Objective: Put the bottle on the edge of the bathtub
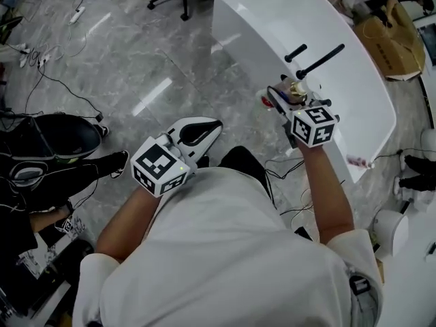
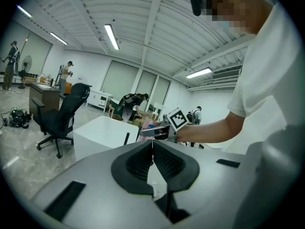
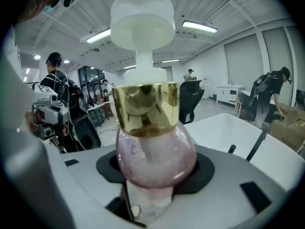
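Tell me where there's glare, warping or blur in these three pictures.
Head view: sharp, with bright streaks of glare on the glossy floor and the bathtub. Left gripper view: fisheye bends the ceiling lines, and the corners go black. Right gripper view: same warping; the bottle fills the frame, its white pump top soft and washed out.

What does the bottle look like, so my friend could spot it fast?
Find the big white bathtub. Close to it, the right gripper holds the bottle. It is a round, pink, glittery ball with a shiny gold collar and a white pump top.
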`<state>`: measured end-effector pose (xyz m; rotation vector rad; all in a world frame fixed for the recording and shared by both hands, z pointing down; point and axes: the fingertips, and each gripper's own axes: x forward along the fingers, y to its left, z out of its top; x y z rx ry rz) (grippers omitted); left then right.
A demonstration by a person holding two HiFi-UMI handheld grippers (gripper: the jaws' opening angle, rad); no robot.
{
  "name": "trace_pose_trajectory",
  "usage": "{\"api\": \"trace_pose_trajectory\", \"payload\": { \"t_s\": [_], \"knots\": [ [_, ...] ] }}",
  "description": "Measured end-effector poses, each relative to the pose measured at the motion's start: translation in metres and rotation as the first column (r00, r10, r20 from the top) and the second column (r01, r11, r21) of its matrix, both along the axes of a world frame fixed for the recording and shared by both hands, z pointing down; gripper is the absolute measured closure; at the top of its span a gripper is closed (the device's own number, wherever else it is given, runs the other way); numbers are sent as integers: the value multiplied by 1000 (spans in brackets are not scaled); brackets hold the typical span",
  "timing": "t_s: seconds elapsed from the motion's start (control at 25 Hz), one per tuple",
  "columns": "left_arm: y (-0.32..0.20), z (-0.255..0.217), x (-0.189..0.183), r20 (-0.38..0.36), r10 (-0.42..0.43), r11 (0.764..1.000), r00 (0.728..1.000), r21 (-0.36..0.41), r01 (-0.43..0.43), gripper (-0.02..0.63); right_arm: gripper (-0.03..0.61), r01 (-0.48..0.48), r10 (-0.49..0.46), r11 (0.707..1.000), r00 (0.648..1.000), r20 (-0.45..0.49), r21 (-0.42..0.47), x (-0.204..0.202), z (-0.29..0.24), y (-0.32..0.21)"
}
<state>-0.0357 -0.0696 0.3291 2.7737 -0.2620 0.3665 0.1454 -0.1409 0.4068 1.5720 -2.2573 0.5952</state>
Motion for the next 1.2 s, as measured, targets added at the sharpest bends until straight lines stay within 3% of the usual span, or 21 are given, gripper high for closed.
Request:
{"api": "trace_pose_trajectory", "payload": {
  "t_s": [0.2,0.44,0.6,1.2],
  "knots": [
    [-49,12,-17,22,-35,999,999,-14,35,595,348,-63,64,997,998,-18,35,24,4,-81],
    [-100,18,-11,41,-115,992,992,-40,117,595,348,-113,113,993,994,-1,20,70,29,-173],
    [-143,29,18,62,-184,979,981,-79,189,595,348,-129,129,992,992,-6,0,108,58,-240],
    [-247,89,119,153,-245,945,957,-183,271,595,348,-135,133,990,990,-41,-47,183,199,-421]
  ]
}}
